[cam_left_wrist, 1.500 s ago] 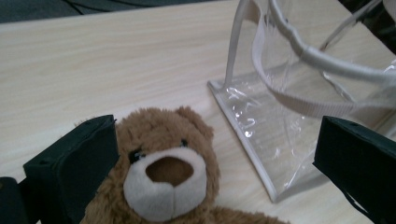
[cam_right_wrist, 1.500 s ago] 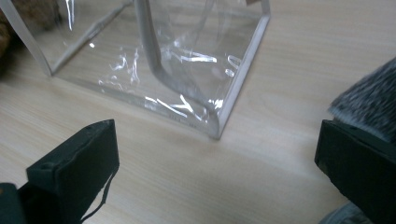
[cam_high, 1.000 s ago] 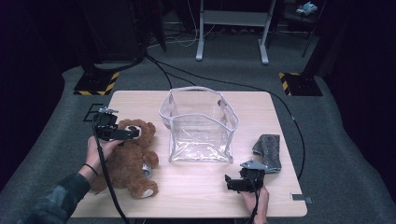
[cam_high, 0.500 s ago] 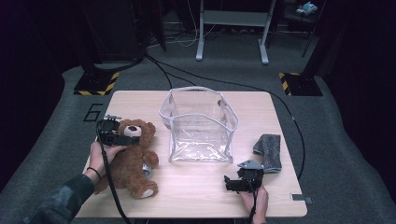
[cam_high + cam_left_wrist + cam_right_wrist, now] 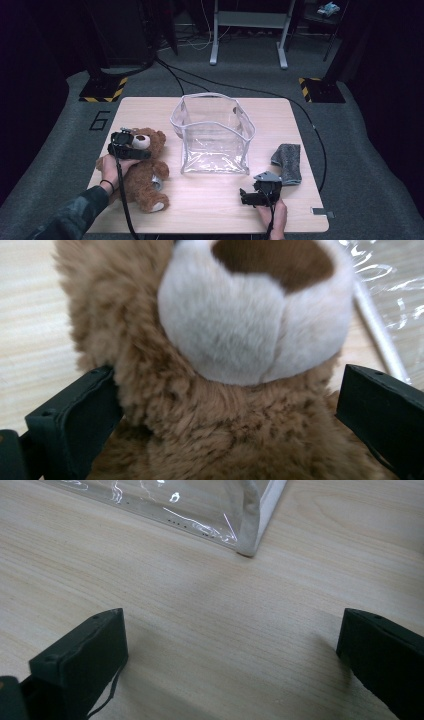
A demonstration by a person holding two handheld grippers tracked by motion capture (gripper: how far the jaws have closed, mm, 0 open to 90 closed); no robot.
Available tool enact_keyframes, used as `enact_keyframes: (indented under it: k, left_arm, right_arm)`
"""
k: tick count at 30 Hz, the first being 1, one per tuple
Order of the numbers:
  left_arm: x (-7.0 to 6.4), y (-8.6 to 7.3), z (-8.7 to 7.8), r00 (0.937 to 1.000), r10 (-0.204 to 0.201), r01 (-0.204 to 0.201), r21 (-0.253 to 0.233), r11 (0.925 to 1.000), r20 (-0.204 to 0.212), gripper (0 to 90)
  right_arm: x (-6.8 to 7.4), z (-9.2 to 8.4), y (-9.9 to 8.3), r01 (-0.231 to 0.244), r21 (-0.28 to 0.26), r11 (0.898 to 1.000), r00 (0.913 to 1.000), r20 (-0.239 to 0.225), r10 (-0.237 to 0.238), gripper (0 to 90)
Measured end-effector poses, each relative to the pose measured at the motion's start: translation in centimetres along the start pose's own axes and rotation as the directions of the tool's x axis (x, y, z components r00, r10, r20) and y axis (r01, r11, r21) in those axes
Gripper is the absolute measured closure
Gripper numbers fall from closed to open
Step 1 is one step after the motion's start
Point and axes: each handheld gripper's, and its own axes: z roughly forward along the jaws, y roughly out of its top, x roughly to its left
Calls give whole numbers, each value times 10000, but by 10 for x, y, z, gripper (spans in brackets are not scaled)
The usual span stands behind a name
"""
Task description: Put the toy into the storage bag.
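Your left gripper [image 5: 131, 146] sits at centre-left of the high view w/ jaws spread wide around the teddy bear [image 5: 142, 170], one each side of its head but not clamped. Bear lies on the table [image 5: 210, 210], lower left, just beside the clear bag [image 5: 212, 135]. Your right gripper [image 5: 250, 196], lower right, is wide apart over bare wood, nothing between. Grey cloth [image 5: 289, 161] near it at right.

Overhead light brightens the bench [image 5: 210, 200] while the surrounding floor stays dim. Glare streaks the clear bag [image 5: 200, 510]. The teddy bear [image 5: 240, 340] is softly blurred up close.
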Motion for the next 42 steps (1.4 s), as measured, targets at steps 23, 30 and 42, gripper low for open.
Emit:
enact_keyframes:
  k: [23, 30, 42]
  left_arm:
    - [10, -13, 29, 9986, -288, 270, 415, 9988, 434, 125]
    - [11, -15, 28, 9978, -237, 225, 190, 9996, 617, 281]
    - [18, -21, 20, 9959, -179, 216, -415, 9989, 891, 391]
  right_arm:
    - [1, 0, 0, 41, 29, 10000, 10000, 34, -41, 0]
    - [1, 0, 0, 48, 22, 10000, 10000, 36, -49, 0]
    - [0, 0, 0, 46, -15, 10000, 10000, -4, -46, 9]
